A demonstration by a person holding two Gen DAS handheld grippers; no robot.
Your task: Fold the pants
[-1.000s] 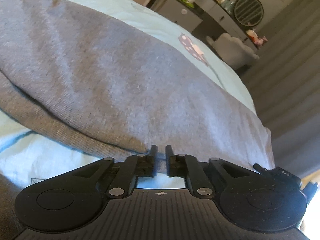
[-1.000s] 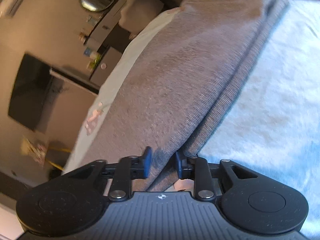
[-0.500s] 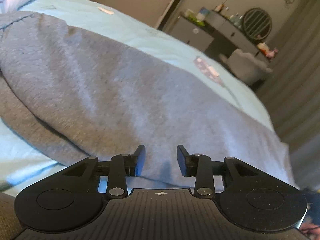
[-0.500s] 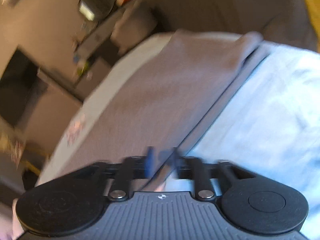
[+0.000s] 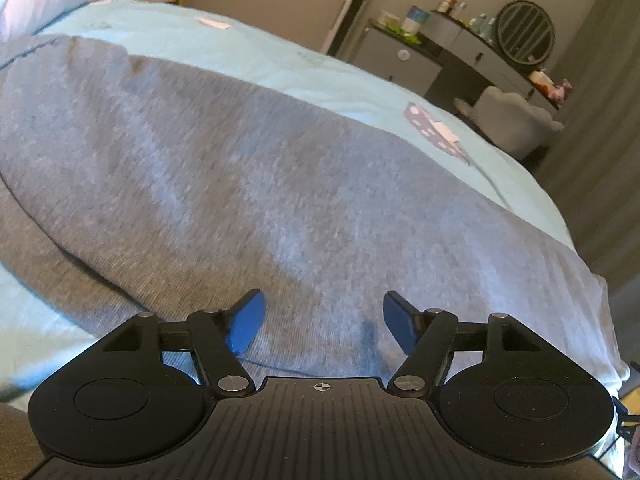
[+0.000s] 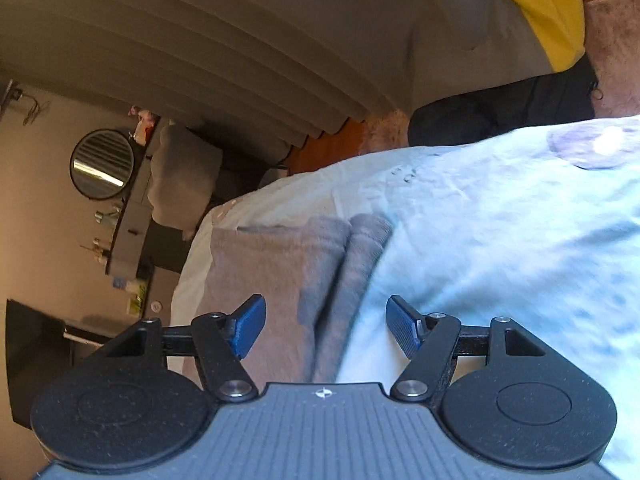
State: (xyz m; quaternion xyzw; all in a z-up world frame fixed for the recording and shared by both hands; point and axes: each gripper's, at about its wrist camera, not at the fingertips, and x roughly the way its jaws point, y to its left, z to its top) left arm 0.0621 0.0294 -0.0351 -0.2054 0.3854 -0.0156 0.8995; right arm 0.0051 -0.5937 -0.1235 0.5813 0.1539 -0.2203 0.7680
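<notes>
Grey pants (image 5: pixel 248 184) lie folded lengthwise on a light blue bedspread (image 5: pixel 280 60), stretching from the far left to the near right in the left wrist view. My left gripper (image 5: pixel 324 324) is open just above the near edge of the pants and holds nothing. In the right wrist view the pants (image 6: pixel 280 280) lie doubled, with a stacked fold edge running away from me. My right gripper (image 6: pixel 326 326) is open over that edge, holding nothing.
The bedspread (image 6: pixel 500 240) extends to the right of the pants. A dresser (image 5: pixel 452 52) with a round mirror (image 5: pixel 526 32) and a grey chair (image 5: pixel 512 120) stand beyond the bed. Curtains (image 6: pixel 240 40) and a dark bag (image 6: pixel 500 112) lie past the bed's far edge.
Both grippers were shut on the pants' edge a second ago; both have opened and let go. The right gripper has swung and pulled back, so the pants look shorter.
</notes>
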